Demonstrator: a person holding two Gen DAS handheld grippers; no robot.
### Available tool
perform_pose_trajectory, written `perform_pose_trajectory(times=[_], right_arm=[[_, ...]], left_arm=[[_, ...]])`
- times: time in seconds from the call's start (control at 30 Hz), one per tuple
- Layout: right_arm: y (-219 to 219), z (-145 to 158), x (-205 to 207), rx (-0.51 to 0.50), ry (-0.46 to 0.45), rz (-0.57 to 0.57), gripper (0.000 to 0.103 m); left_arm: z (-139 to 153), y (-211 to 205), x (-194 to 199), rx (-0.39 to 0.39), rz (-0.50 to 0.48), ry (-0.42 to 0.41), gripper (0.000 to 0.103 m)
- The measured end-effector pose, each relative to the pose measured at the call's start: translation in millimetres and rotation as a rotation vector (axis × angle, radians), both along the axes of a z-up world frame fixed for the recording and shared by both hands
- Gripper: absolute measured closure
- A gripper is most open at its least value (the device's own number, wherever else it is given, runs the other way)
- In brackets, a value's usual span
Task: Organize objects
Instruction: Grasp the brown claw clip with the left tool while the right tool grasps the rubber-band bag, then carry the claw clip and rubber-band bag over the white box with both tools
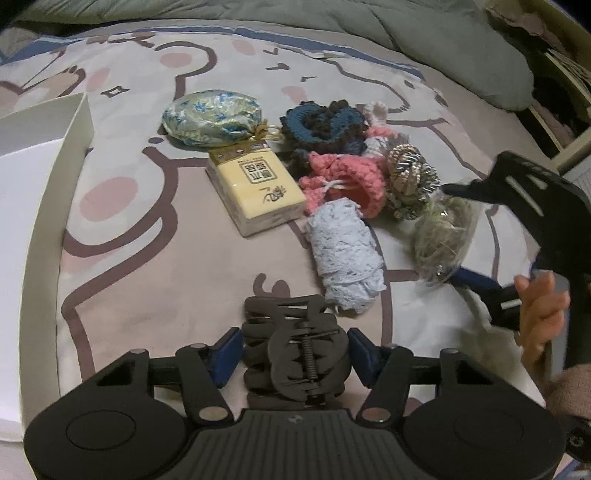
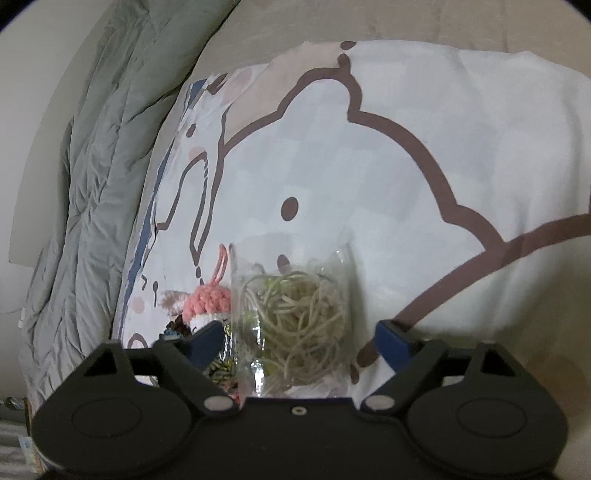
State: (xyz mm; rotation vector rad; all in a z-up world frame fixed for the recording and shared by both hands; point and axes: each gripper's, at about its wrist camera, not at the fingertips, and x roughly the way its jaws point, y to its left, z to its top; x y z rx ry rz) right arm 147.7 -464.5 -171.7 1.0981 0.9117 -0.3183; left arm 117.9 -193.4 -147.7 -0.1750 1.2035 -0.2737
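Observation:
My left gripper (image 1: pixel 293 352) is shut on a dark brown hair claw clip (image 1: pixel 295 350), low over the bed. Ahead lie a blue lace roll (image 1: pixel 345 254), a yellow tissue pack (image 1: pixel 256 190), a floral pouch (image 1: pixel 210 120), pink (image 1: pixel 343 181) and dark blue crochet pieces (image 1: pixel 321 123) and a metal scrubber (image 1: pixel 408 181). My right gripper (image 2: pixel 301 338) is open, its blue pads either side of a clear bag of tan string (image 2: pixel 295 325), which also shows in the left wrist view (image 1: pixel 441 240).
A white box (image 1: pixel 40 206) stands at the left. A grey-green quilt (image 1: pixel 424 33) bunches along the far side. The cartoon-print sheet (image 1: pixel 147 258) covers the bed. A pink crochet mushroom (image 2: pixel 208 304) lies left of the bag.

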Motion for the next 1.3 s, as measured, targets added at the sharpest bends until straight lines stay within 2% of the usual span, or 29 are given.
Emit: perform_pose_trajectory(times=[0.13,0.27,0.33,0.6,0.87,1.3], right_arm=[[4,0,0,-0.016,-0.013,0.034,0.046],[10,12,0,-0.098,-0.019,0.073,0.053],[13,19,-1,-0.144,-0.019,0.095,0.056],[23,46,-12,-0.272,-0.026,0.180,0.058],[31,65,-28,-0.320,-0.032,0.229,0.058],[64,113,-52,-0.457,-0.162,0.349,0.058]], left_arm=[[4,0,-1,0.010,-0.039,-0.015,0.047],[11,5,-1,0.001,-0.052,-0.038,0.056],[15,9,-1,-0.016,-0.050,-0.043,0.056],[33,21,-8,-0.034,-0.052,-0.093,0.056],[56,34,-16,-0.044,-0.063,-0.164,0.056],[104,80,-26,-0.059,0.009,-0.325,0.056]])
